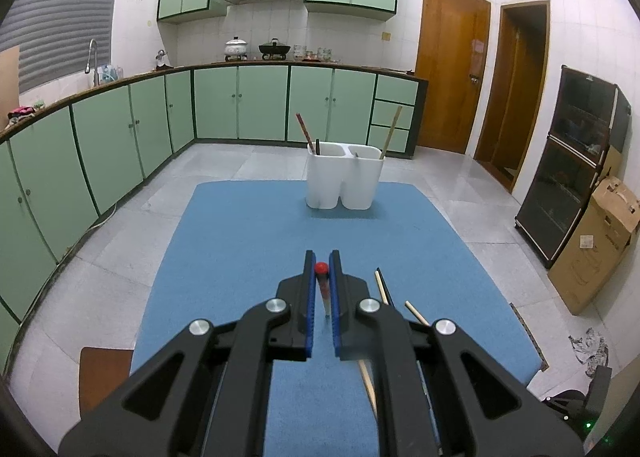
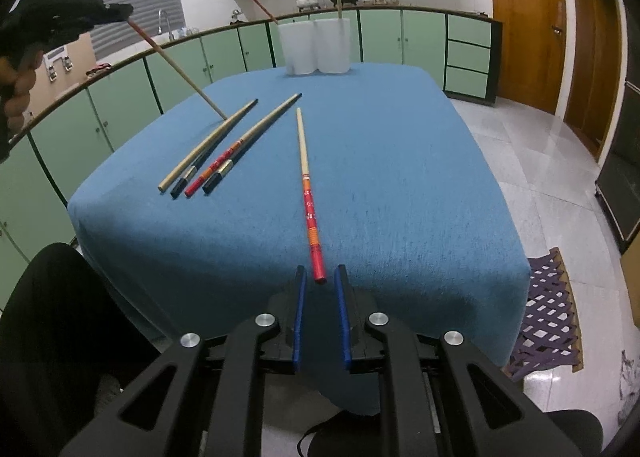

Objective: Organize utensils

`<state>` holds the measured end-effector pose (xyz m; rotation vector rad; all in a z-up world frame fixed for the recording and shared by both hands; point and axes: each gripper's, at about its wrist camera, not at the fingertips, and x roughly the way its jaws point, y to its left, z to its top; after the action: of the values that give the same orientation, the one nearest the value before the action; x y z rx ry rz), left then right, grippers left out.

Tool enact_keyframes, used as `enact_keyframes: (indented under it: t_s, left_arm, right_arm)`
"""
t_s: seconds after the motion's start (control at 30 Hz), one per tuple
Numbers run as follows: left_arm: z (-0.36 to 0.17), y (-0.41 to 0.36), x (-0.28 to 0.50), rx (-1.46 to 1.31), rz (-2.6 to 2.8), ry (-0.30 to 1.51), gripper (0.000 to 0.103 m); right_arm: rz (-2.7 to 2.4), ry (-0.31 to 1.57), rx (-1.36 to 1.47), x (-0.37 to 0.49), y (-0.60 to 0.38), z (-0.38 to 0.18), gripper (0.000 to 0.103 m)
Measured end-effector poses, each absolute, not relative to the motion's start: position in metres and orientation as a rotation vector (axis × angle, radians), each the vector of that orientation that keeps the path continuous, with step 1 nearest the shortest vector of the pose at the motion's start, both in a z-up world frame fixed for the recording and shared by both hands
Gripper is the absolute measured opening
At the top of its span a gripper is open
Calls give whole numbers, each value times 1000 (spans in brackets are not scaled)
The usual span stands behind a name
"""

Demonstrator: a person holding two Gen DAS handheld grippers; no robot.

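My left gripper (image 1: 323,271) is shut on a red-ended chopstick (image 1: 322,285), held steeply with its tip on the blue tablecloth; in the right wrist view the same gripper (image 2: 120,15) holds that chopstick (image 2: 176,67) at the upper left. A white two-compartment holder (image 1: 344,181) stands at the table's far edge with chopsticks in it; it also shows in the right wrist view (image 2: 316,47). My right gripper (image 2: 320,277) is open, its jaws on either side of the red end of a lone red-and-cream chopstick (image 2: 308,193). Several more chopsticks (image 2: 216,155) lie in a loose bunch to the left.
The blue tablecloth (image 2: 400,177) covers a small table in a kitchen. Green cabinets (image 1: 120,137) run along the left and back. A dark cabinet (image 1: 572,177) and a cardboard box (image 1: 596,245) stand at the right. A woven mat (image 2: 548,317) lies on the floor.
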<state>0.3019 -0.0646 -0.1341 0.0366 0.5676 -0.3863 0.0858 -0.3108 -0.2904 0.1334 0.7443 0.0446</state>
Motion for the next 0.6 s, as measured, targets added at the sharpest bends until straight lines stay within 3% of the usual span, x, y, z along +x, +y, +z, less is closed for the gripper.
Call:
enact_keyframes:
  t_s: [0.27,0.6]
  left_arm:
    - [-133,-59,302,29,-384,563,6]
    - [-125,-60,305,38,-393,542,5]
  right_arm:
    - [53,697,138,84,-307,-269,6]
    - [52,582,159,127,-316,-178,6]
